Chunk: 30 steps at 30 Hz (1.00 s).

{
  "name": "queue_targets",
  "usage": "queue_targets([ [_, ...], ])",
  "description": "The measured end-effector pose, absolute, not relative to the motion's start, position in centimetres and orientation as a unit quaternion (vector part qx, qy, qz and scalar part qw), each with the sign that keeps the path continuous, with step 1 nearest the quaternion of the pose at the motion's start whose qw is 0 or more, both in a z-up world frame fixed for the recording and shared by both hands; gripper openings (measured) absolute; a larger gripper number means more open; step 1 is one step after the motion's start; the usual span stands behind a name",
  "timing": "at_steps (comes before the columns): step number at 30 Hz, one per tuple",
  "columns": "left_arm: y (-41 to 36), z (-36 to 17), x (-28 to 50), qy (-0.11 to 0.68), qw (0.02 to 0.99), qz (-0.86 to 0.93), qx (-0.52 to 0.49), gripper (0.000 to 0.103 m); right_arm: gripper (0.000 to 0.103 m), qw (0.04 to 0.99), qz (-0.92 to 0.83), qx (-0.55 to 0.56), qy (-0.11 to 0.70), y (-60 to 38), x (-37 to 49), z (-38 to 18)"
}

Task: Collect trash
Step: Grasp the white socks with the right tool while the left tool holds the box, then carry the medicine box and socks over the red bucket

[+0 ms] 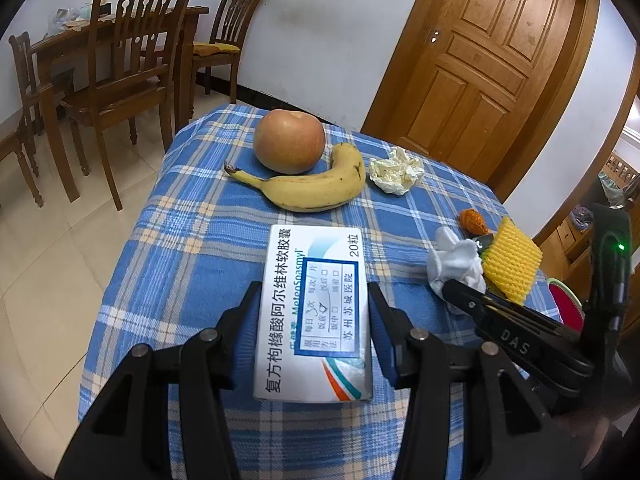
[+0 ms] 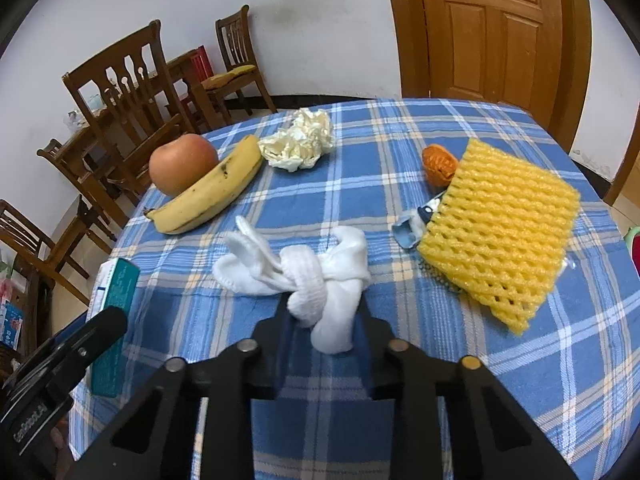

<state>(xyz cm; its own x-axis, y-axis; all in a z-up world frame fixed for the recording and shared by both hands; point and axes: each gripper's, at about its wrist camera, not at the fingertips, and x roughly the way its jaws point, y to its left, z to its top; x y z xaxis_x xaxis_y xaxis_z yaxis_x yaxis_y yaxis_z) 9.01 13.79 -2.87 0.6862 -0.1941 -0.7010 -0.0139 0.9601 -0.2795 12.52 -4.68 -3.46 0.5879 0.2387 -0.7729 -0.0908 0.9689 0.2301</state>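
My left gripper [image 1: 314, 300] is shut on a white medicine box [image 1: 316, 300] with Chinese print; the box is gripped by its long sides just above the blue plaid tablecloth [image 1: 192, 240]. My right gripper [image 2: 322, 312] is shut on a knotted white sock [image 2: 312, 276] that rests on the cloth. The sock [image 1: 456, 264] and the right gripper also show at the right of the left wrist view. The box [image 2: 114, 304] shows teal-sided at the left of the right wrist view.
On the table lie an apple [image 1: 289, 141], a banana [image 1: 316, 188], a crumpled yellowish paper ball [image 1: 396, 170], a yellow foam fruit net [image 2: 504, 236], an orange peel piece [image 2: 440, 164] and a small blue-white wrapper [image 2: 412, 228]. Wooden chairs [image 1: 132, 60] stand left; a door [image 1: 480, 52] stands behind.
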Motion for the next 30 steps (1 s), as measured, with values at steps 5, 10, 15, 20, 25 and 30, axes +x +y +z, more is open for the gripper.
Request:
queue_targets([
  [5,13.1,-2.5,8.6,0.391,0.91,-0.053,-0.129,0.05,0.023,0.896,0.101,0.092,0.423,-5.5,10.9,-2.2],
  [10,11.9,-1.8,8.2,0.388,0.911,-0.063,-0.123,0.05,0.022,0.904,0.106,0.103,0.402,-6.5,9.5,-0.7],
  [15,10.6,-1.0,7.6,0.381,0.914,-0.071,-0.119,0.05,0.022,0.911,0.11,0.114,0.381,-7.8,7.8,0.8],
  [20,9.1,0.0,7.1,0.376,0.916,-0.082,-0.113,0.05,0.022,0.917,0.113,0.12,0.364,-9.4,5.9,2.1],
  [25,7.6,0.7,6.6,0.375,0.916,-0.095,-0.105,0.05,0.022,0.927,0.099,0.108,0.344,-11.1,3.6,3.3],
  [30,5.9,1.5,6.3,0.371,0.917,-0.11,-0.099,0.05,0.022,0.932,0.088,0.116,0.332,-13.1,2.2,4.1],
])
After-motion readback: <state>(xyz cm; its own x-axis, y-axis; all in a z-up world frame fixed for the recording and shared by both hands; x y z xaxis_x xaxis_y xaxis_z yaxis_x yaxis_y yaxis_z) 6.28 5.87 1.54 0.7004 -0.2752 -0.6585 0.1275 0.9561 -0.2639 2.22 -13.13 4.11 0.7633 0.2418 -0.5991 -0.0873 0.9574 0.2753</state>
